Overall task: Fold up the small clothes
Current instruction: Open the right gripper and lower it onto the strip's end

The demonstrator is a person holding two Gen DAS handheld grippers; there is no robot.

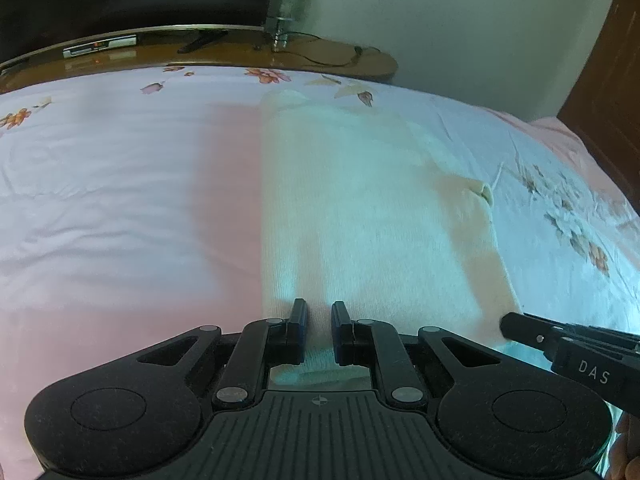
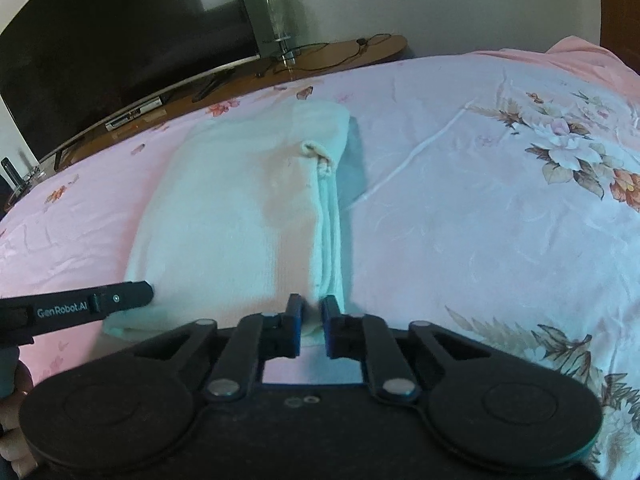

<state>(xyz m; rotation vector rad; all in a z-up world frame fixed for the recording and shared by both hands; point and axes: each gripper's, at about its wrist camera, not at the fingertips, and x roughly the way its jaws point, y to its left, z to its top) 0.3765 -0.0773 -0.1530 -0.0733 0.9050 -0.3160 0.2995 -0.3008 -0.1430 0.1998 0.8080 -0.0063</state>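
The left hand-held gripper [image 1: 319,316] is clenched on the near hem of the folded white garment [image 1: 360,208], cloth pinched between its pads. The right hand-held gripper [image 2: 311,306] grips the same near edge at the garment's right corner. The garment stretches away ahead of both, flat on the floral bedspread [image 2: 480,200]. Beyond the bed stand a wooden cabinet [image 1: 240,54] and a dark television [image 2: 120,40].

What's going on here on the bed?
A person is folding a small white garment on a floral bedspread, with tongs in each hand. The left tongs and right tongs are both shut on its near edge. The garment lies already folded into a long strip.
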